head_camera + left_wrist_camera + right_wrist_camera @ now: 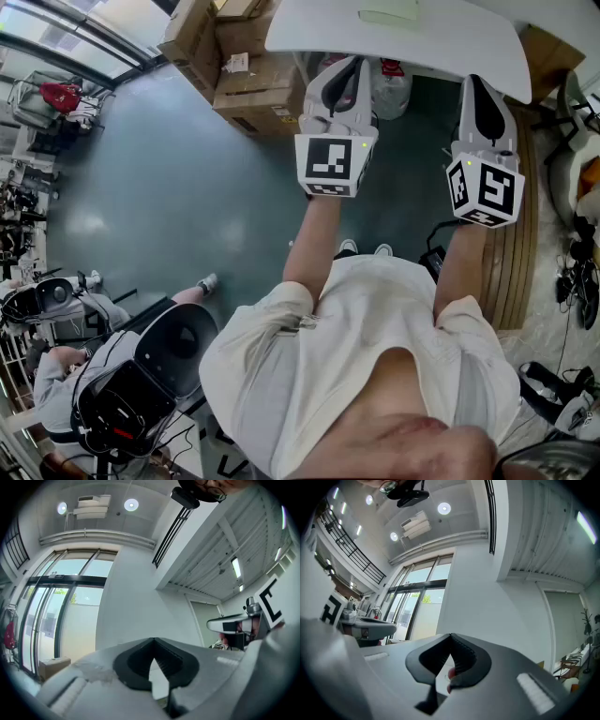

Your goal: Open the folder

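Left gripper [153,642], jaws closed tip to tip with nothing between them, and right gripper [451,637], likewise closed and empty, are both held side by side and tilted slightly upward, so that each gripper's own view shows ceiling, wall and windows and no part of the work. The folder [389,13], taken here to be the pale green flat thing, lies on the white table [309,28] ahead of both grippers, beyond their tips, to the right of the left gripper's line and to the left of the right gripper's; neither gripper touches it. The step in hand is judged to be the approach. To do it well, both grippers should be tipped down toward the tabletop, and the jaws parted before they reach the cover. One gripper can then steady the folder near its spine while the other pinches only the free edge of the top cover and lifts it over. Count: two grippers, one table, one folder, and at least three cardboard boxes [258,94] stacked to the left of the left gripper.
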